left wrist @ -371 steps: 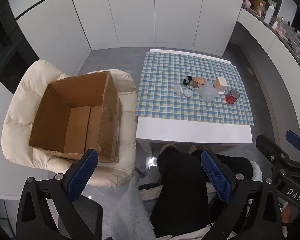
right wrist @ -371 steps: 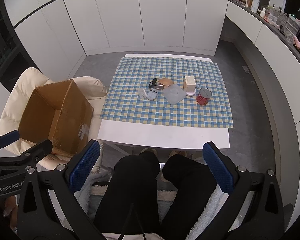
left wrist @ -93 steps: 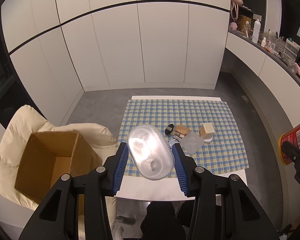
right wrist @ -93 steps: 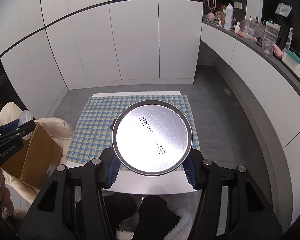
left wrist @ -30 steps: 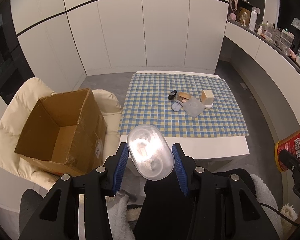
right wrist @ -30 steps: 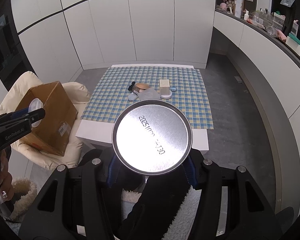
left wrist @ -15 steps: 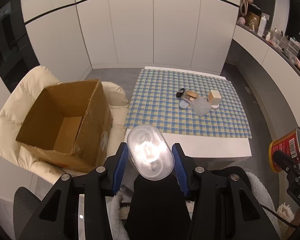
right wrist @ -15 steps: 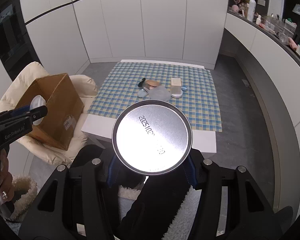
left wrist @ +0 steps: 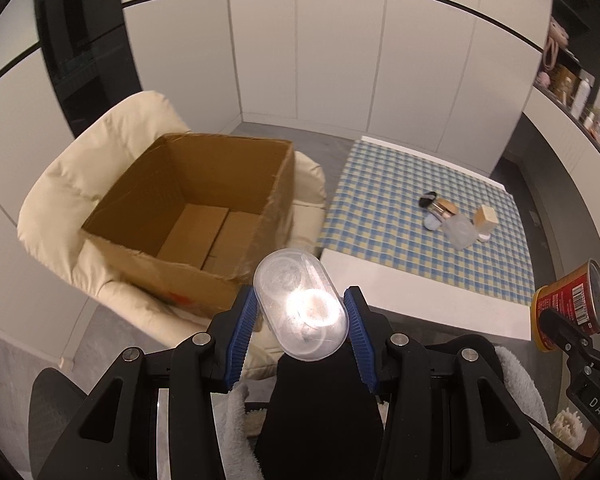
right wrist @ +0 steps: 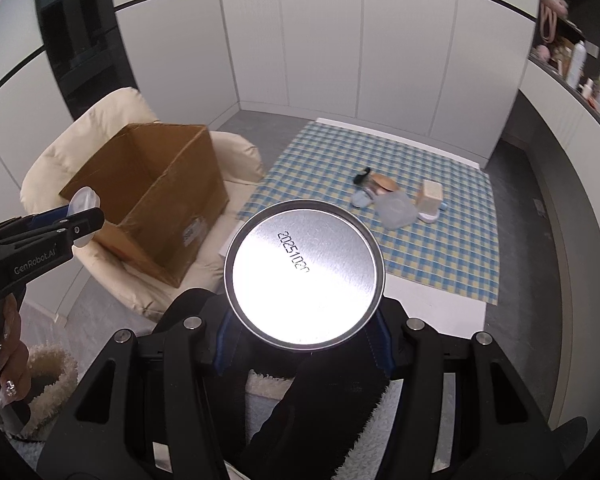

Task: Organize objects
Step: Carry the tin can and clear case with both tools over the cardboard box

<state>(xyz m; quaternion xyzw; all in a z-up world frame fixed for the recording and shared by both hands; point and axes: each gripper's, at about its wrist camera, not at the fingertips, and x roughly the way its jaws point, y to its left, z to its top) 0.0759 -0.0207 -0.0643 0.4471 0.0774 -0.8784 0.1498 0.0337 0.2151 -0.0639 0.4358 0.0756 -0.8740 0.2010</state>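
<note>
Left gripper [left wrist: 300, 322] jaws were clamped across the clear oval case [left wrist: 300, 304], judged light, stiff, slippery; right gripper [right wrist: 303, 322] jaws clamped on the sides of the red can [left wrist: 568, 308], judged heavier, rigid; both near the open cardboard box [left wrist: 204, 216], left of the desk [left wrist: 420, 296].

The can [right wrist: 304, 274] fills the middle of the right wrist view, so its side and the pads [right wrist: 381, 350] gripping it are mostly hidden. The small things [left wrist: 456, 220] near the table's [left wrist: 420, 300] far right corner are too small to identify. The box's [left wrist: 204, 216] near wall is blurred.
</note>
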